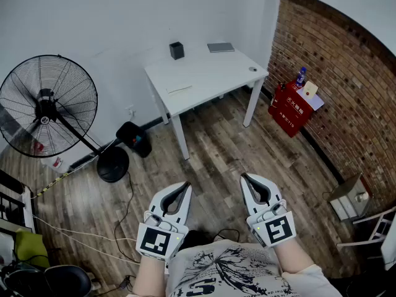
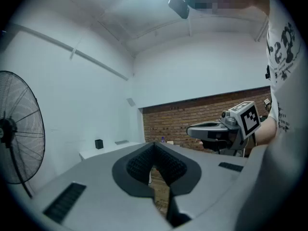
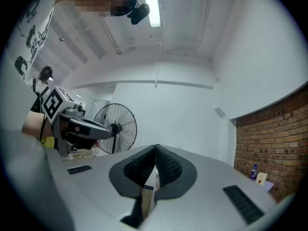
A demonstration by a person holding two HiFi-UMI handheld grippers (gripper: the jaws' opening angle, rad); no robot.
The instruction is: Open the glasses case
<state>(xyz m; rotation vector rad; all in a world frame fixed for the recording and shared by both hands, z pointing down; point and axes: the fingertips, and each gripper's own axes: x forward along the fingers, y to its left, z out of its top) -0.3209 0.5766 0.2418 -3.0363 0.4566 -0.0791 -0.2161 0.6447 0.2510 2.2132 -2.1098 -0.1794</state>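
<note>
A white table (image 1: 204,82) stands far ahead against the wall. On it sit a small black box (image 1: 177,50) and a flat grey case-like thing (image 1: 220,47); which of them is the glasses case I cannot tell. My left gripper (image 1: 186,185) and right gripper (image 1: 244,177) are held level side by side over the wooden floor, well short of the table. Both are shut with nothing between the jaws. In the left gripper view the pads (image 2: 144,161) meet at the tip and the table (image 2: 108,148) shows small behind them. The right gripper view shows its pads (image 3: 166,165) closed too.
A large black pedestal fan (image 1: 46,107) stands at the left, with a dark bag (image 1: 134,138) and cables on the floor near it. A red box (image 1: 291,107) leans on the brick wall at the right. A metal stand (image 1: 349,197) is further right.
</note>
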